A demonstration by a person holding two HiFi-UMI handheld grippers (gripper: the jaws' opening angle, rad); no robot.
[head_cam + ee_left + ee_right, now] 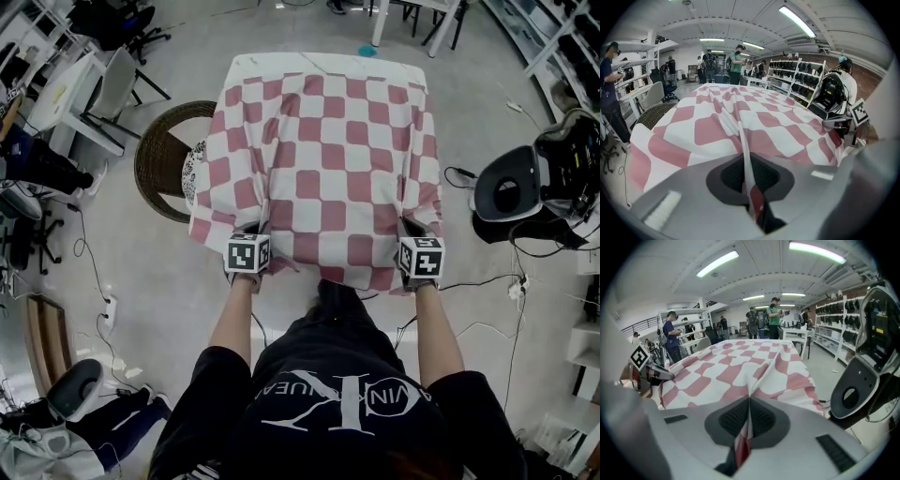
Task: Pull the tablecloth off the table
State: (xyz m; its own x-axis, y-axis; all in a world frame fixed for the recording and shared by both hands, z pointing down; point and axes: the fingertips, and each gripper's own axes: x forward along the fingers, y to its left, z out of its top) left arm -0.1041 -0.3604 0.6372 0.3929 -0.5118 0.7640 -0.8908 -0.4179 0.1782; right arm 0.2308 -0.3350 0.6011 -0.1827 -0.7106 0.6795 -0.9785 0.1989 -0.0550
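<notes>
- Plainly, the red-and-white checked tablecloth [323, 159] is spread over the table, which is hidden beneath it. The near hem hangs toward the person.
- The left gripper [251, 234] is set at the near left corner. In the left gripper view its jaws are seen pressed together on a narrow pinched ridge of the cloth.
- The right gripper [410, 232] is set at the near right corner. Its jaws are likewise clamped on a doubled fold of the hem.
- The cloth is judged light, soft and limp. It is expected to slide and bunch under a pull, not to travel as a flat sheet; creases are already drawn from both holds.
- Thin fabric is judged liable to slip from smooth pads, so a gathered fold is the safer hold than a single layer.
- Two holds set well apart on the near hem are judged right, since the pull is spread evenly.
- Nothing is seen standing on the cloth, so little drag is expected.
- A wicker chair [164, 159] is seen just beside the left overhang, where the hanging side could be caught.
</notes>
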